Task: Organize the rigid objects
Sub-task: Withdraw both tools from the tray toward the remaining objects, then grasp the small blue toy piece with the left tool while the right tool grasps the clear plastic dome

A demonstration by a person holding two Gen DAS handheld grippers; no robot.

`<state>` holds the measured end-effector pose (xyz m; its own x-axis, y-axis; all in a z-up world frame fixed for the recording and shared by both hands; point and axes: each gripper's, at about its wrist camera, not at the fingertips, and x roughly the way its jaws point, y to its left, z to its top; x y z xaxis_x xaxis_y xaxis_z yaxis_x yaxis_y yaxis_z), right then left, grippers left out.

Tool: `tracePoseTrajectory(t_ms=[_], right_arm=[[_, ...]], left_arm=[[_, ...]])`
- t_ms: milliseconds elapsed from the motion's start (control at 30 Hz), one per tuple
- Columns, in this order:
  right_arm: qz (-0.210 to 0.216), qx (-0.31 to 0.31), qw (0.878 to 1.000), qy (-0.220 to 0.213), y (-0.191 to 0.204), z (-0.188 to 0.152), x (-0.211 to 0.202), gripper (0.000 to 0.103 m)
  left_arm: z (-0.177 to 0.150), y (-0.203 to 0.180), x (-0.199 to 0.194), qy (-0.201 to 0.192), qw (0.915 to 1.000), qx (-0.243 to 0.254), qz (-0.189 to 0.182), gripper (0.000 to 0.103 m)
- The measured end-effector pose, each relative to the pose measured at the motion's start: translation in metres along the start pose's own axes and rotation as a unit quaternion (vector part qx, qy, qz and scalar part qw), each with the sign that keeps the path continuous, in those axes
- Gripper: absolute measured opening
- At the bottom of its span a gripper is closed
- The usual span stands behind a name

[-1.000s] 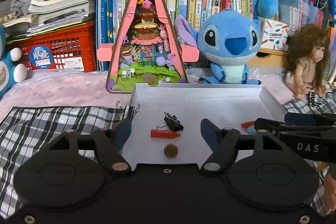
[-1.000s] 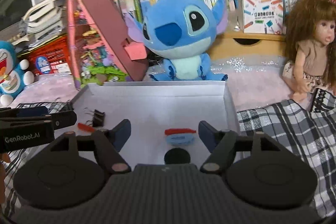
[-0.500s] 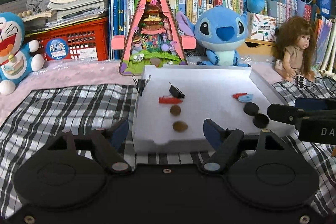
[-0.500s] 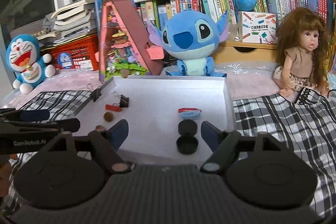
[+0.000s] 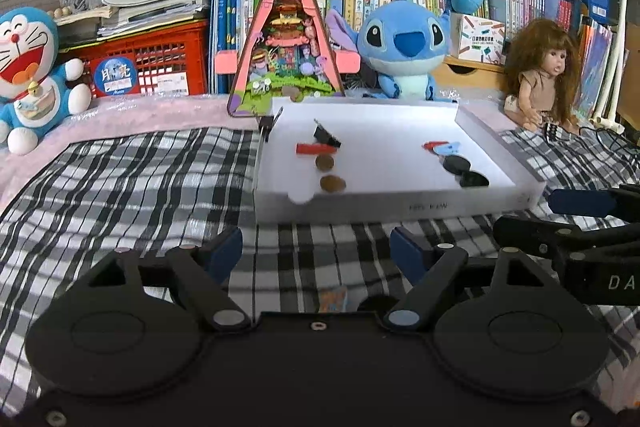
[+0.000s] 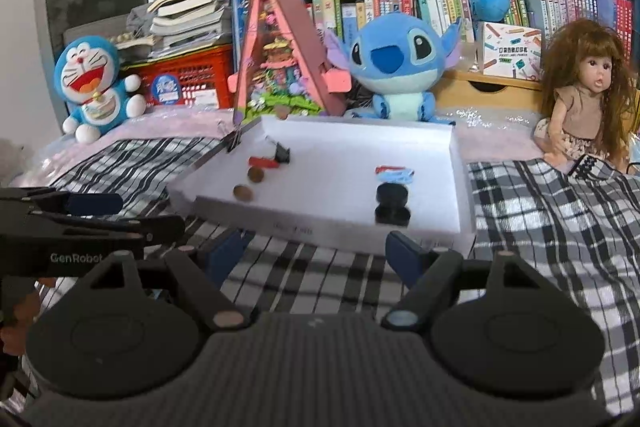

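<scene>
both grippers, left gripper (image 5: 316, 251) and right gripper (image 6: 320, 251), jaws released and empty, hover before the white tray (image 5: 400, 205) at 12 o'clock; coins (image 5: 332, 183), caps (image 5: 474, 181) sorted inside; next likely fetching the remaining item.

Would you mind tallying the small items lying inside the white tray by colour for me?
Inside the white tray:
Brown coins: 2
Black discs: 2
Black binder clip lying inside: 1
Red piece beside that clip: 1
Red-and-light-blue pieces, right side: 2, touching
Total: 8
A further black clip grips the left rim, not counted.
</scene>
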<state>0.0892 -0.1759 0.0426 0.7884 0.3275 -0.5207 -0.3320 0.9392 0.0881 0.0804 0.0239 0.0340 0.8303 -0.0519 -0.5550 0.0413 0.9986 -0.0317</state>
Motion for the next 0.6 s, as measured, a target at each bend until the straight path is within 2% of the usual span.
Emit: tracePoseTrajectory(t_ms=[600], right_arm=[[0.001, -0.038, 0.999, 0.011, 0.025, -0.038, -0.014, 0.088]], left_arm=[[-0.038, 0.007, -0.008, 0.021, 0.9997, 0.001, 0.013, 0.080]])
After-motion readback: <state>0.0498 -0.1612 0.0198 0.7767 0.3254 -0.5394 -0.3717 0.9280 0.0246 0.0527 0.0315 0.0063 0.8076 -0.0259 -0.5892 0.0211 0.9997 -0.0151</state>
